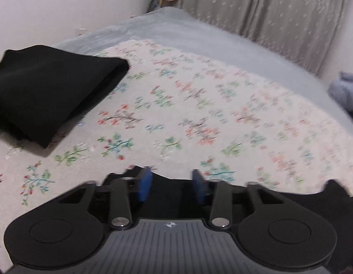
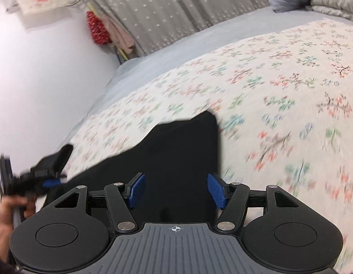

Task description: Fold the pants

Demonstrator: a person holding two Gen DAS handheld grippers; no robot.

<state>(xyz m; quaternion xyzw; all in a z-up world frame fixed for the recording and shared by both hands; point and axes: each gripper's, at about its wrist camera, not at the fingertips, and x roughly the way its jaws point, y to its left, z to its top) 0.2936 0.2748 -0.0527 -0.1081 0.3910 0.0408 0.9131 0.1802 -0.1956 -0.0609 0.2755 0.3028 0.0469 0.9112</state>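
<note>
Both claws (image 1: 172, 183) (image 2: 176, 189) spread over pants (image 2: 176, 155).

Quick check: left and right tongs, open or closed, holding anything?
Left tongs: open, holding nothing, above the black pants.
Right tongs: open, holding nothing; black pants lie between the pads, ungripped.

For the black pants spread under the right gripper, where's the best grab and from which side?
Grip the pointed far corner of the black pants, coming from the floral sheet side. That corner juts out past a straight right edge, so the open right gripper could likely pinch it cleanly.
</note>
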